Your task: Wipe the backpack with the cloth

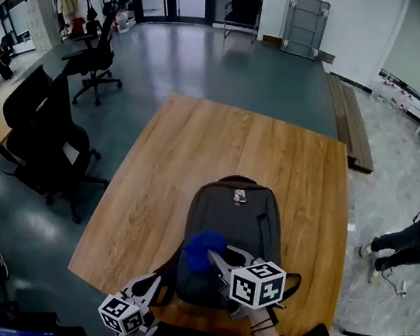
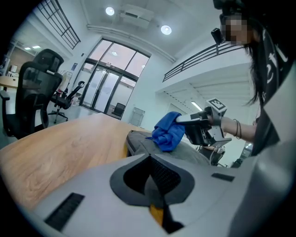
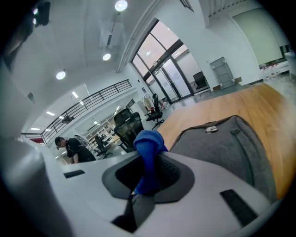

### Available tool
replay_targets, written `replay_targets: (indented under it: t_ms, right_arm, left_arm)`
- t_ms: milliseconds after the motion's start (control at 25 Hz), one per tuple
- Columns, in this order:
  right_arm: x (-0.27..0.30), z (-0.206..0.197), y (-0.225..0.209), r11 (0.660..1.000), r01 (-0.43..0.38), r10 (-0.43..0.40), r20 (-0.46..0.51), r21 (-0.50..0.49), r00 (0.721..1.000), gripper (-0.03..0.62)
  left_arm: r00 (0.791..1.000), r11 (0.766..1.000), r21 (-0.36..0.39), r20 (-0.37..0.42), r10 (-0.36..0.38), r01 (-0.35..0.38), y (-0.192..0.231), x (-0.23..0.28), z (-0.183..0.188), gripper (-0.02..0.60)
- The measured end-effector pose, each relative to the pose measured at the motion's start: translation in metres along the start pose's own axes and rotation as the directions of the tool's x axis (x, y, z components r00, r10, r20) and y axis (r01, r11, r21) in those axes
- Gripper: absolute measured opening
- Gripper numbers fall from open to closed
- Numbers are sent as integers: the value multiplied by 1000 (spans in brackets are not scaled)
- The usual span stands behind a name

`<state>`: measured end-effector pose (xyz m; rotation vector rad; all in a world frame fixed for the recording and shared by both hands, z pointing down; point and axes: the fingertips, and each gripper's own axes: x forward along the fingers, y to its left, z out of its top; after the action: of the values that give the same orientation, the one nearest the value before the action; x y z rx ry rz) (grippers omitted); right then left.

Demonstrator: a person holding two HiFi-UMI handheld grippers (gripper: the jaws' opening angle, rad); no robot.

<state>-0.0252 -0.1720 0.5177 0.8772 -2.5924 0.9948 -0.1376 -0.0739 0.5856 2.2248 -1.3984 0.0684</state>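
The grey backpack [image 1: 233, 231] lies flat on the wooden bench [image 1: 196, 153] in the lower centre of the head view. Its long axis runs straight up the frame, away from the person, with the top handle at the far end and the straps trailing off the near end. The right tongs [image 1: 216, 258] are clamped on the blue cloth [image 1: 203, 250]. The right gripper view shows the same hold: the cloth [image 3: 148, 141] rises as a pinched fold from between the closed jaws of the right tongs [image 3: 149, 175], with the backpack [image 3: 226, 143] spread out ahead and to the right. In the left gripper view the cloth [image 2: 167, 132] appears to rest on the upper face of the backpack [image 2: 143, 144]. It sits on the near, left part of that face, so nearly all of the grey panel lies ahead of it, toward the top of the head view and a little to the right. Any wiping stroke would therefore most likely run along the long axis, away from the person. The left tongs [image 1: 152, 283] sit at the lower left of the head view, just beside the near left corner of the pack and off its face. In their own view the left tongs [image 2: 152, 178] have the jaws together with nothing between them. The right tongs are the nearer to the work and already hold the cloth, while the left seem placed only to steady the bag.
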Motion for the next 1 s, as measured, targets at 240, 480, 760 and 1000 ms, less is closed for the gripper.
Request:
replay_targets:
  t_ms: [240,480,760,1000]
  right_arm:
    - [-55,14,-50,989,112,-121,106,92,987,55]
    - [-122,8,-98,965,208,-235,169,161,957,55]
    - [-185,-27,-144,918,292,-344,173,268,923,55]
    - [-216,-63,-169,899,313,-372,153,307,916,55]
  left_arm:
    - [998,997,32,-8,-69,69,-17,14,1,-2]
    - [994,993,54,-28,-101,103,-45,23,-5,-2]
    - [993,991,64,-41,-112,115,-73,25,-11,-2]
    - [994,991,78,-30,-103,105,-102,23,-20,-2]
